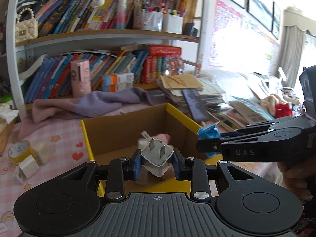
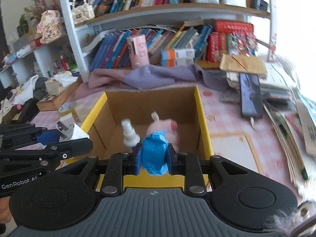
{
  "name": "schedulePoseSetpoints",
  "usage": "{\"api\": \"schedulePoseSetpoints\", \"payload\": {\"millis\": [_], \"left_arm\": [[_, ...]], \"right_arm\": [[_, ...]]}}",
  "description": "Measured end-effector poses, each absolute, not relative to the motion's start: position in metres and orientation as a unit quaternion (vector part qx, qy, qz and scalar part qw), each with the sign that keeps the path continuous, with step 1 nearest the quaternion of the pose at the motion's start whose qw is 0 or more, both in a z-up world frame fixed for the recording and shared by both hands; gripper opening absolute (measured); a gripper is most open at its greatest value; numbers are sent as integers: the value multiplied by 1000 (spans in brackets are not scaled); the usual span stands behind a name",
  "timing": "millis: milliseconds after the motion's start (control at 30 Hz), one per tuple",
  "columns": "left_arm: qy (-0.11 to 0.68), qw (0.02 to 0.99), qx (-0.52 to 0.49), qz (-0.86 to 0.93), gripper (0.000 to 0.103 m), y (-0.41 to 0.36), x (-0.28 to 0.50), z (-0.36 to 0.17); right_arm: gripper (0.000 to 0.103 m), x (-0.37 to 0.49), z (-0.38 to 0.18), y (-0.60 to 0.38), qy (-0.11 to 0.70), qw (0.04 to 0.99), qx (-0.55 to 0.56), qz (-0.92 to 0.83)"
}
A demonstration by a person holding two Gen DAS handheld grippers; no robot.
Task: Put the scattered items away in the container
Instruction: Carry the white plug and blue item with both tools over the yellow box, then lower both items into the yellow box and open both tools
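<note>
Above the yellow-rimmed cardboard box, the left gripper clamped a white plug adapter while the right gripper pinched a crumpled blue packet.

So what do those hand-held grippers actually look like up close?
Each hand-held gripper, left and right, is black plastic with two round discs, silver rivets, a ribbed grey plate and blue finger pads. Seen sideways, one reads "DAS", the other "GenRobot.AI".
</note>
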State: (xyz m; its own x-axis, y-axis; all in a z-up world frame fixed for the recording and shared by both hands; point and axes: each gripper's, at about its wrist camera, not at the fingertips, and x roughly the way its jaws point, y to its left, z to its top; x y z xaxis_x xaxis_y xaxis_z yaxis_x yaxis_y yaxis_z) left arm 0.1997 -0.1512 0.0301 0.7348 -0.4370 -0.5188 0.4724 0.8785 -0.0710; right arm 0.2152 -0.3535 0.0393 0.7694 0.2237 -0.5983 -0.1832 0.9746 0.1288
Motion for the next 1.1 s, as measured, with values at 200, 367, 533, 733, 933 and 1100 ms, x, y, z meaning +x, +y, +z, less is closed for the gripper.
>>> {"api": "schedulePoseSetpoints", "payload": {"millis": [200,367,533,733,933,1100], "left_arm": [[303,929,42,-210,30,-163,231,15],[348,916,42,-195,30,-176,246,-5],[386,902,50,-188,30,-183,255,-21],[402,896,25,-185,30,-181,261,-27],[393,902,22,-178,35,-178,257,-25],[364,918,31,-156,62,-175,241,-16]], "right_arm": [[23,258,22,-356,345,930,-6,127],[23,281,-2,-349,394,905,-32,159],[23,295,-17,-345,426,884,-34,191],[23,305,-27,-352,456,864,9,212],[32,302,-24,-352,444,869,17,216],[39,291,-16,-354,421,885,17,199]]}}
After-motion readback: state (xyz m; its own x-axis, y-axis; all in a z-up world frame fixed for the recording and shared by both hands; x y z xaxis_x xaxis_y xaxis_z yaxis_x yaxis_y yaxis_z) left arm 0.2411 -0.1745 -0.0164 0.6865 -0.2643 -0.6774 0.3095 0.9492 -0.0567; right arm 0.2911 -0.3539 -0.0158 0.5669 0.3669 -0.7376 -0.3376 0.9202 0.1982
